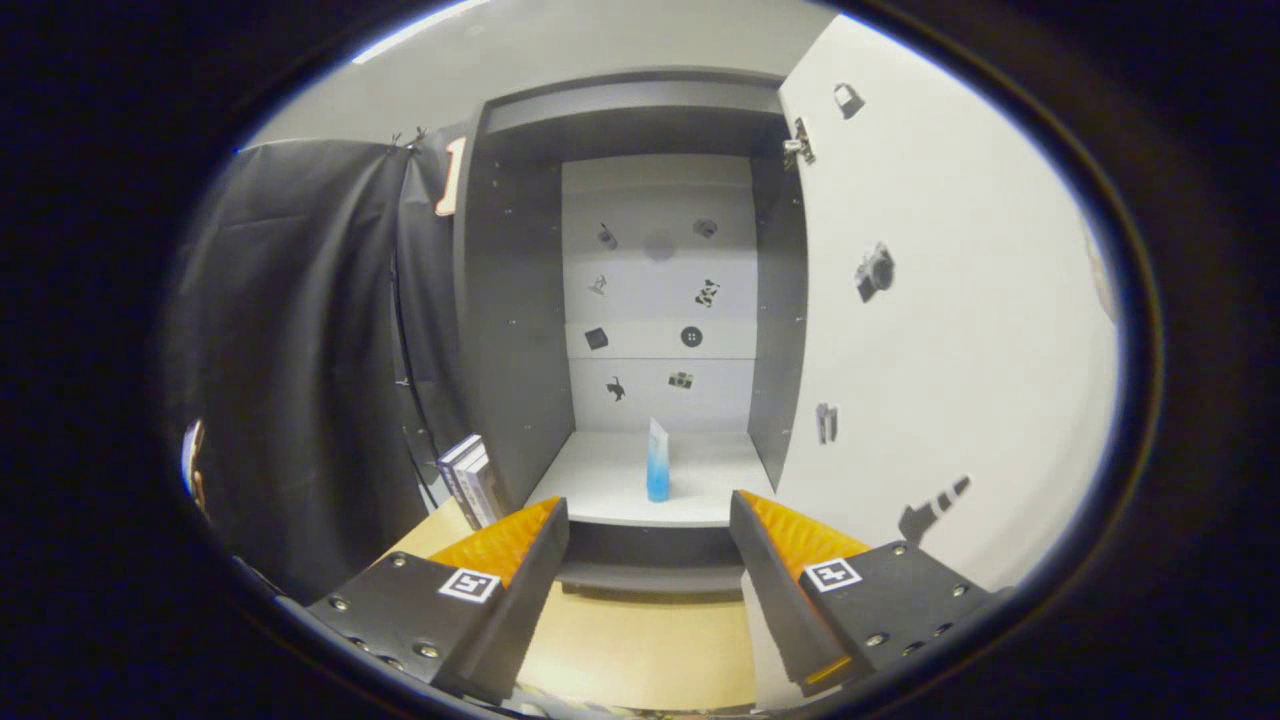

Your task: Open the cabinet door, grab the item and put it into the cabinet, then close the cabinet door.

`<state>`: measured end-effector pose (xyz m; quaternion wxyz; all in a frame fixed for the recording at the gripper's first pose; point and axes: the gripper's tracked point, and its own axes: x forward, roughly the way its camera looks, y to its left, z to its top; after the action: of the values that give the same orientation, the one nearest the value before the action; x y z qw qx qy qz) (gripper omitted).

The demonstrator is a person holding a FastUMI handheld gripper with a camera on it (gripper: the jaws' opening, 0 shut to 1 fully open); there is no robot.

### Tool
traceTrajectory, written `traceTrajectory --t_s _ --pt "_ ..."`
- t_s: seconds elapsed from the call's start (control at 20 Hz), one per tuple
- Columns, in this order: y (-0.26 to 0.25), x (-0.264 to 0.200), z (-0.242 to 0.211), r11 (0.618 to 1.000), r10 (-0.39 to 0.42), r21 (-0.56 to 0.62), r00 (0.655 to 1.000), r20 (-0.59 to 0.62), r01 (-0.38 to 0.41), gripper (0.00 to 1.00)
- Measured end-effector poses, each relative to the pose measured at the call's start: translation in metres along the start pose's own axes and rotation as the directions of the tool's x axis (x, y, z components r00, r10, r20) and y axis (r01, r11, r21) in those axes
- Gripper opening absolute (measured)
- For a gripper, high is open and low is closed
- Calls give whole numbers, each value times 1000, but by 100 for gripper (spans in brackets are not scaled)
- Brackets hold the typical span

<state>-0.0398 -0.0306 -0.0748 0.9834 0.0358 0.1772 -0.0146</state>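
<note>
The grey cabinet (515,330) stands open ahead of me, its white door (940,330) swung out to the right of my fingers. A slim blue and white bottle (657,462) stands upright on the cabinet's white floor (610,485), near the front edge and beyond my fingertips. My gripper (648,525) is open, with nothing between the fingers, and it hovers over the wooden table (640,645) just in front of the cabinet.
A few books (470,480) lean against the cabinet's left outer wall. Black cloth (300,360) hangs to the left. Small dark picture stickers dot the cabinet's white back panel (655,290) and the inside of the door.
</note>
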Motion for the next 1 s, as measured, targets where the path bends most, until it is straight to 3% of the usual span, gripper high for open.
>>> traceTrajectory --t_s 0.25,0.45,0.8,1.0 --pt "-35 -71 -35 991 -134 8 991 -27 134 95" --pt "-65 -125 -59 965 -258 22 964 -71 260 95" --pt "-156 -197 -66 851 -494 157 866 -78 500 95" --pt "-199 -199 -54 804 -564 184 823 -67 565 95"
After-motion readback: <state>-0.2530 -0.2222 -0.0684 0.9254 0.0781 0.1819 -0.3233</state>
